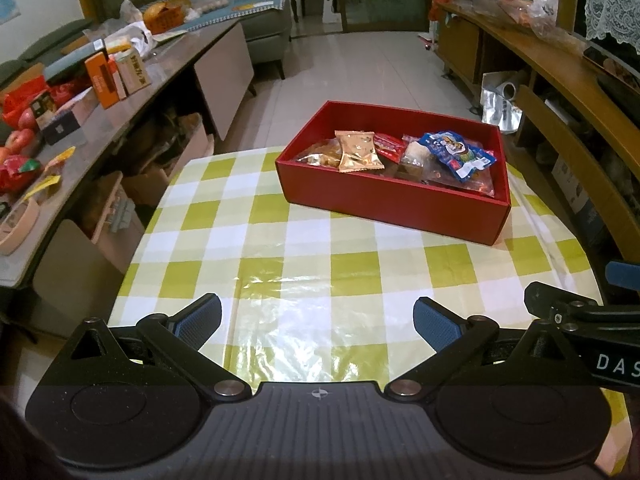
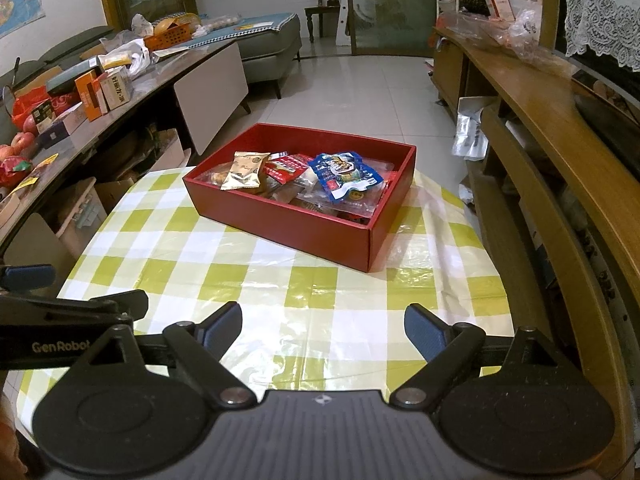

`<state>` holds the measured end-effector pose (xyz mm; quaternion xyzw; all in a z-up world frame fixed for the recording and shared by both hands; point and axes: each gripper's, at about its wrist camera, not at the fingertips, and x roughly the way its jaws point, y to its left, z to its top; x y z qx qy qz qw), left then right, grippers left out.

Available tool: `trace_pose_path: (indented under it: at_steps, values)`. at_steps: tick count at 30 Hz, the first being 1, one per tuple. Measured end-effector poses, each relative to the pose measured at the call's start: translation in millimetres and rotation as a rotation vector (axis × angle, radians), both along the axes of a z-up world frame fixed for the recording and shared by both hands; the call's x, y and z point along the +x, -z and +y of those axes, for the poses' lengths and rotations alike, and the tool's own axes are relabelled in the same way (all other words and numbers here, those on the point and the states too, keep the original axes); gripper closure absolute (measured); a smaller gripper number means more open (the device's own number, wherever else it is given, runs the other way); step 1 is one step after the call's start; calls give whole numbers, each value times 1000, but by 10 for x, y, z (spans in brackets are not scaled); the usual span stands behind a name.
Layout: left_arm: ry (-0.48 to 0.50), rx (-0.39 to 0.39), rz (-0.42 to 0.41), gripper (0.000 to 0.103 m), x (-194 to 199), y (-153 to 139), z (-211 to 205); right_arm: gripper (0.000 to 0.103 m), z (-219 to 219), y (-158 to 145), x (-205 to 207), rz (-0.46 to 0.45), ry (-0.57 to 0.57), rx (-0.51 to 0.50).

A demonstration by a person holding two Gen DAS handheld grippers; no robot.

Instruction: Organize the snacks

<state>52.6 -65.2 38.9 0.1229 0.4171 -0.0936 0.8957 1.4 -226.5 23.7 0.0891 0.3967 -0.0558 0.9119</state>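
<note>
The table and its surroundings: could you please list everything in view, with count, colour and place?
red box: one, red, far part of table.
snack packets: several, inside the box; gold packet, red packet, blue packet on top.
tablecloth: one, green and white check, under the box.
side counter: one, left, holding cartons and apples.
wooden shelf unit: one, brown, right.
left tool: open, empty.
right tool: open, empty.
</note>
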Motion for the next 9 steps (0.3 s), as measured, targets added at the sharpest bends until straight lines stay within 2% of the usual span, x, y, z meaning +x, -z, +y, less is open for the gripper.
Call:
trace_pose_path:
  at_steps: [9]
  values:
    - [-2, 9, -1, 0, -10, 0, 8, 6, -8, 5, 0, -1, 2, 1]
